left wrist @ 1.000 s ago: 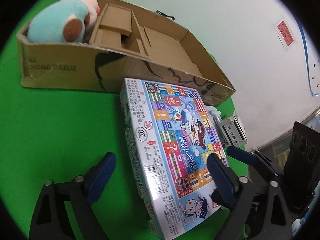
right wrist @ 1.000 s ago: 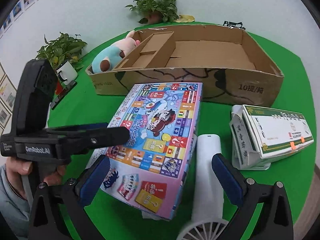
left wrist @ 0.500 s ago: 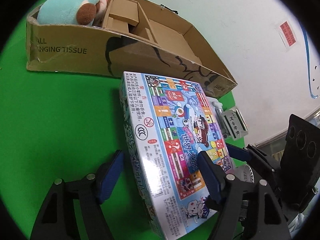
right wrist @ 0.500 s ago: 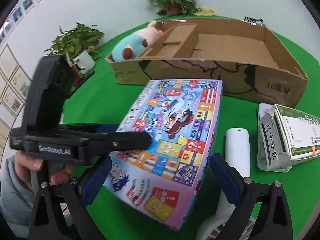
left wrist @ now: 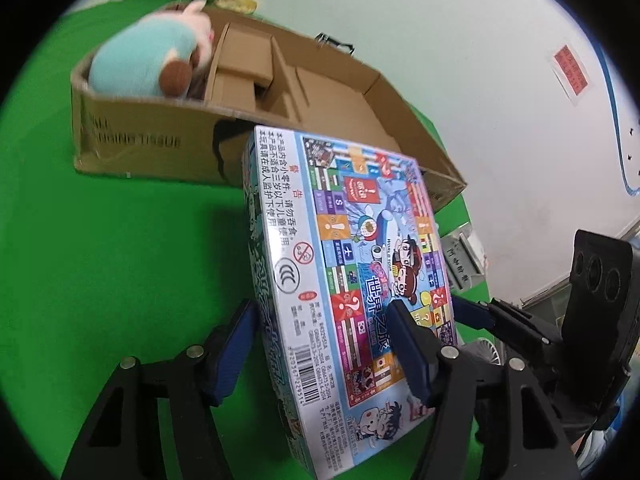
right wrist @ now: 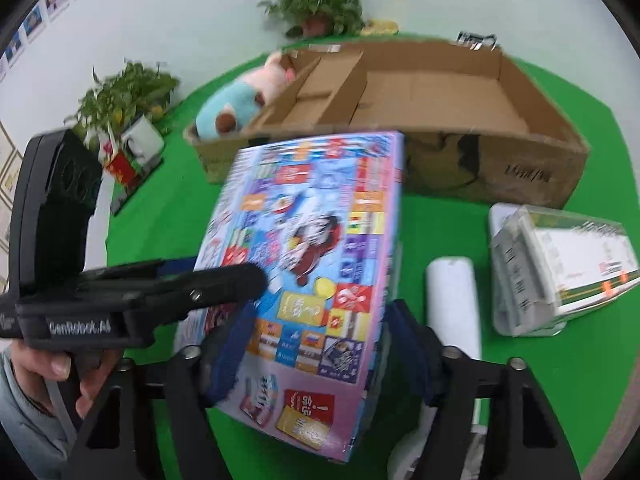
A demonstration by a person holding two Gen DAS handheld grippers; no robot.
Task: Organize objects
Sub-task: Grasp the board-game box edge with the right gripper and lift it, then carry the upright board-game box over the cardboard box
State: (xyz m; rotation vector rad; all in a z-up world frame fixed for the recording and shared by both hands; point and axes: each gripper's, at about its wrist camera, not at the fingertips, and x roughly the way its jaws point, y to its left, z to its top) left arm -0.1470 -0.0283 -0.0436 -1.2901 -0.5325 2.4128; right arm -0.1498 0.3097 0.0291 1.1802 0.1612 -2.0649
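Both the left gripper and right gripper have fingers clamped on the game box, long axis pointing toward the cardboard box. Only the right view shows the white pack.

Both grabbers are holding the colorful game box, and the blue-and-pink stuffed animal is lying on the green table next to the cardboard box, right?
Not quite. The stuffed animal isn't on the green table; it sits inside the cardboard box, at one end, as the left wrist view shows. The rest is right: the left gripper and right gripper both hold the game box.
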